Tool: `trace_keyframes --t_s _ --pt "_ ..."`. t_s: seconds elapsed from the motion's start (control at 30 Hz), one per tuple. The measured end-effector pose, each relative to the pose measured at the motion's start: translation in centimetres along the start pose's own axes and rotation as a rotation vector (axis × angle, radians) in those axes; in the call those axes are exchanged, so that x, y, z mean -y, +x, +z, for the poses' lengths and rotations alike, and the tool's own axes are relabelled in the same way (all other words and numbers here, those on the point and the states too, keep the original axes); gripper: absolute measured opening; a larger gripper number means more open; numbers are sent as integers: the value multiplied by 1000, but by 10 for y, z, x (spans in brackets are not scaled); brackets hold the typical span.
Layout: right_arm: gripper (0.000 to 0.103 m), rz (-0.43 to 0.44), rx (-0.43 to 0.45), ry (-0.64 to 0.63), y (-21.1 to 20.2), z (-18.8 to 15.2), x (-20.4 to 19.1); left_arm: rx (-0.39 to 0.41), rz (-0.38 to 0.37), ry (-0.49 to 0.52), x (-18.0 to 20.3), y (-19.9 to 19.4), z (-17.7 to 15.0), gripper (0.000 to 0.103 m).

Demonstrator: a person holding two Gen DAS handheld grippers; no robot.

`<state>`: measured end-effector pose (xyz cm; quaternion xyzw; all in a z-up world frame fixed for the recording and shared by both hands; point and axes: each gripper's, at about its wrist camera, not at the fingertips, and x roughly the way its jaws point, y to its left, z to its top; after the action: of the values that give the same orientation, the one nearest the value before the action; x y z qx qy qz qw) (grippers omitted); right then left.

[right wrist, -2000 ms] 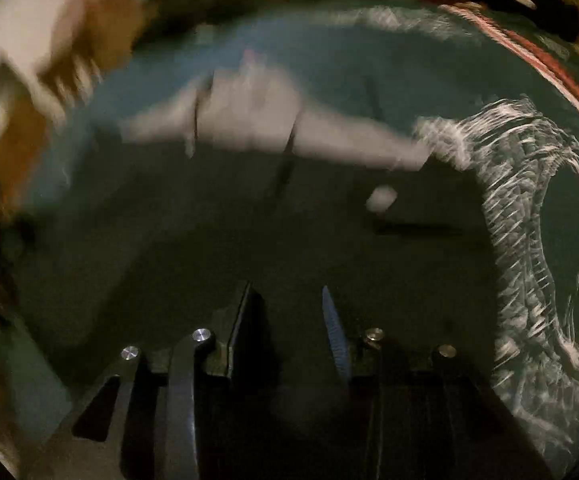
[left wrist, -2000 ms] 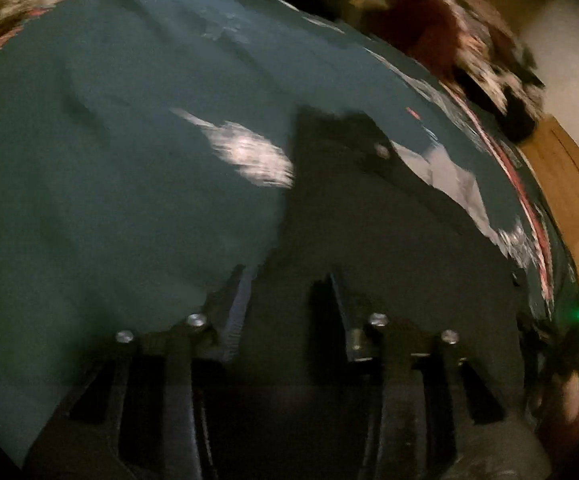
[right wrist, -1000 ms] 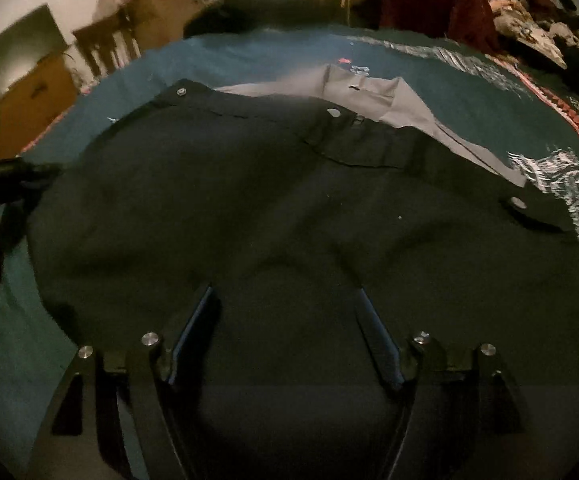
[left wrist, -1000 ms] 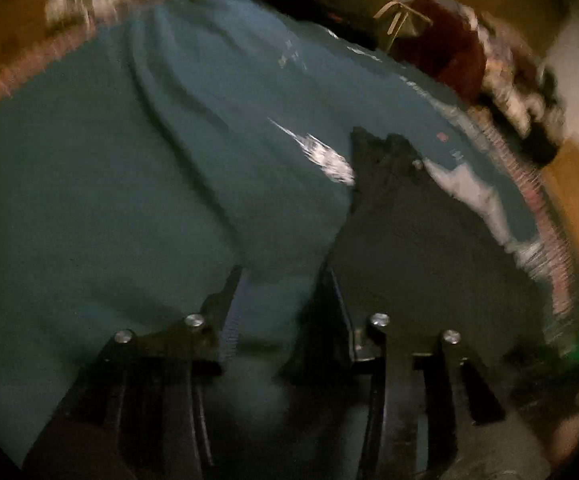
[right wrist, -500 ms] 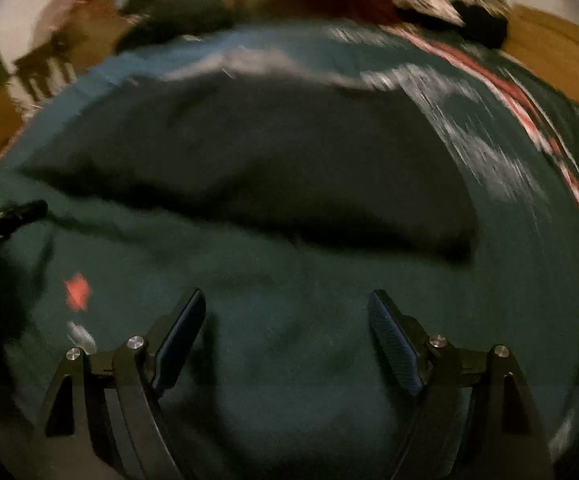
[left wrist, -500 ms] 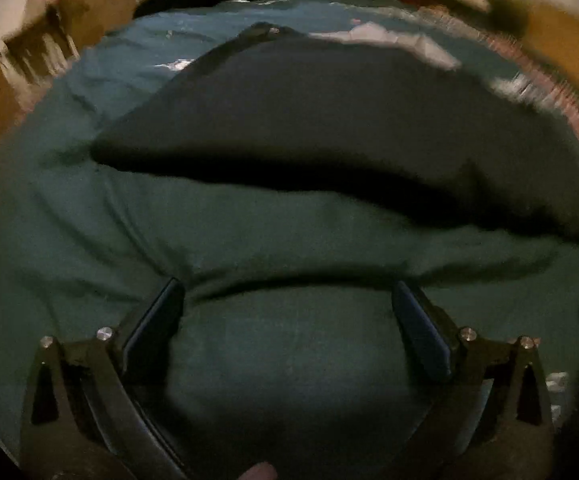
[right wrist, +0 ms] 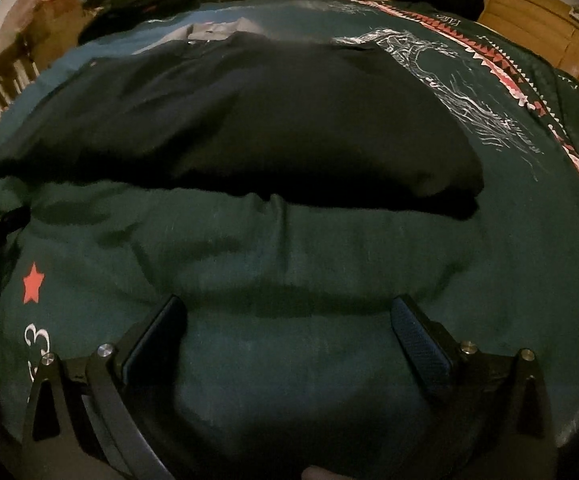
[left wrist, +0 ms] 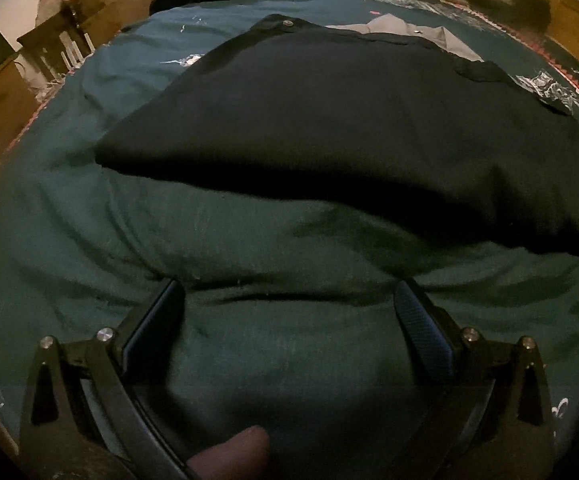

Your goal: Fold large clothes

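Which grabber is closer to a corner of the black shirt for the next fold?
Probably the right gripper: the black shirt's near corner lies just ahead of it. In the left gripper's view, the near left corner sits farther off. Both are open and empty.

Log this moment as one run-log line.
left gripper: open, empty | right gripper: open, empty | folded black button-up garment: lying released on teal printed bedspread

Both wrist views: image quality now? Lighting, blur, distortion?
Left wrist: dim, strong fisheye bending, fairly sharp; black garment loses detail in shadow. Right wrist: equally dim, softer focus; white print on the teal blanket still shows.
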<state>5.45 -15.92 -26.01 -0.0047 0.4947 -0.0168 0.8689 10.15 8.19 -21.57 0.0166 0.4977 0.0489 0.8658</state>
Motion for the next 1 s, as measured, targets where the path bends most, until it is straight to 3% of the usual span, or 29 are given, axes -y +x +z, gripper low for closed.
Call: trace_keyframes --t_s 0.1,0.17,0.23,0.43,0.53,0.67,0.87,1.0 --pt "103 2 -48 -9 -3 6 -2 12 -8 -10 -2 -18 5 103" --pt "103 14 -68 -2 -10 11 0 91 1 -3 -3 -50 9 103" --pt "103 13 -38 2 -29 18 5 159 -2 5 -2 -86 12 103" --pt "103 1 141 1 -127 38 2 281 -135 -55 -6 -182 16 103" --pt "103 4 245 -2 -177 53 -3 282 -171 -70 -7 -192 24 103" --pt "103 18 321 -12 -226 65 -11 273 -122 -106 -5 -203 27 103" --pt "103 -12 322 -49 -254 66 -28 227 -89 -66 9 -201 14 103" --pt "103 -11 307 -40 -256 58 -33 214 -114 -50 15 -207 4 103"
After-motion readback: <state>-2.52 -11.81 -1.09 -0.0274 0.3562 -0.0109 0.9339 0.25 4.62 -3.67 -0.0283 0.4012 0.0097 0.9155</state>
